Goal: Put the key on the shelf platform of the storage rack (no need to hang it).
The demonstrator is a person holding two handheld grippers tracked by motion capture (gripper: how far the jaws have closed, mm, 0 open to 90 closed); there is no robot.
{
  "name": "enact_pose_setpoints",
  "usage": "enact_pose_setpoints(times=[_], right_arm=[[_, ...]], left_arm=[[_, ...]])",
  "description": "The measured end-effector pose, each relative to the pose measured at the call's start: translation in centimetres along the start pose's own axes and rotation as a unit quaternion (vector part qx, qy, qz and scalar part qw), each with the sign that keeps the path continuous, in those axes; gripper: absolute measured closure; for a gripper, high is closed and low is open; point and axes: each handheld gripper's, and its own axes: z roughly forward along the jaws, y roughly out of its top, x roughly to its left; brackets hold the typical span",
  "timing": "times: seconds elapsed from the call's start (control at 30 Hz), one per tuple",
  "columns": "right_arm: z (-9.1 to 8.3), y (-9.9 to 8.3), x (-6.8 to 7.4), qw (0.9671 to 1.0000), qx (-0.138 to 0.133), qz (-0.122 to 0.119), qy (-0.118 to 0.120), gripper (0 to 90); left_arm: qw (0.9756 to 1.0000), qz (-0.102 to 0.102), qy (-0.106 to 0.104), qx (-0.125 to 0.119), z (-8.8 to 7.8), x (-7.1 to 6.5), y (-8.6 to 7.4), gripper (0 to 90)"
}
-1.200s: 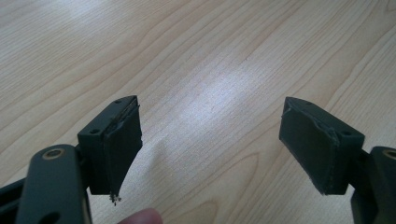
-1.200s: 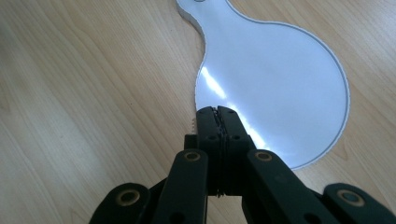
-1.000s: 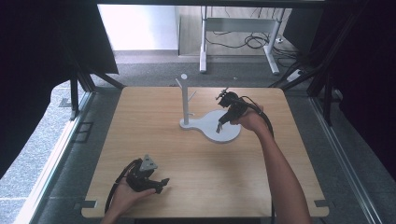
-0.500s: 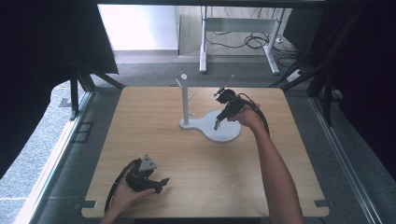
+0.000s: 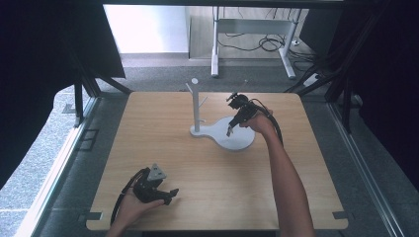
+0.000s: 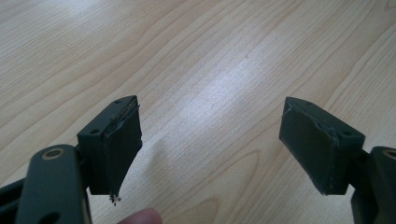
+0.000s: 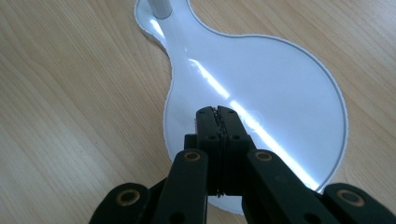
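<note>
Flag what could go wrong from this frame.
The right gripper has its jaws shut right over the white stand base; pressing down could slide or tip the stand's upright post. The left gripper sits open near the table's front edge; its trailing cable could snag there.

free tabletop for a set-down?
Bare wood: the whole left half beside the white stand, and the near right, past the right forearm. Taken: the stand's base under the right gripper, and the near-left corner by the left gripper.
</note>
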Motion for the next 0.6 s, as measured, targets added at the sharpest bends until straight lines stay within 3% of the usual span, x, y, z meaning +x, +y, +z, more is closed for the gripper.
enact_pose_setpoints(times=[0.6], right_arm=[[2.8,-0.5,-0.7,0.9998,0.005,0.019,-0.009,89.3]], left_arm=[[1.0000,0.003,-0.003,0.005,0.3,0.0,-0.1,21.2]])
